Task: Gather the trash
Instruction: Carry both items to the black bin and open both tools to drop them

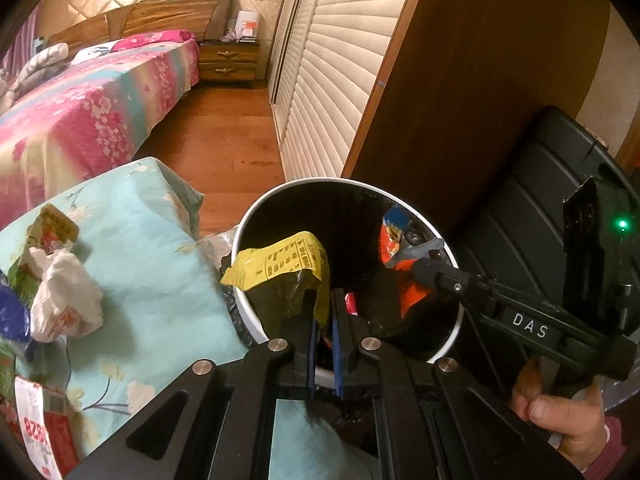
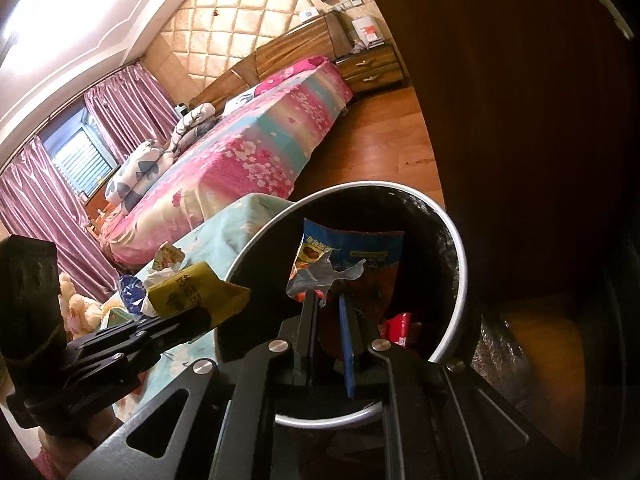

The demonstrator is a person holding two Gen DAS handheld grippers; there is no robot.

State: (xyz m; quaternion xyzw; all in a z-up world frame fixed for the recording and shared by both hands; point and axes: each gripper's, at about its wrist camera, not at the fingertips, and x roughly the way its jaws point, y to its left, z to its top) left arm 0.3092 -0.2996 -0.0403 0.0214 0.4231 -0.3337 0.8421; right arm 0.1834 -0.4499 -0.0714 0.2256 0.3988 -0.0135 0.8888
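Yellow wrapper (image 1: 280, 266) pinched in left tongs (image 1: 322, 320) at bin (image 1: 256, 332) rim, blue-orange packet (image 2: 348, 264) seemingly clamped in right tongs (image 2: 330, 316) squarely above bin mouth, nearer for dropping.

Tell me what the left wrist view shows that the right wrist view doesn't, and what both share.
Only the left wrist view: the person's hand on the right gripper's handle, a black case behind the bin, a crumpled white bag on the blue cloth.

Only the right wrist view: the purple curtains, the window.

Both: the trash bin, the yellow wrapper in the left gripper, the blue-and-orange snack bag in the right gripper, both held over the bin, and the bed.
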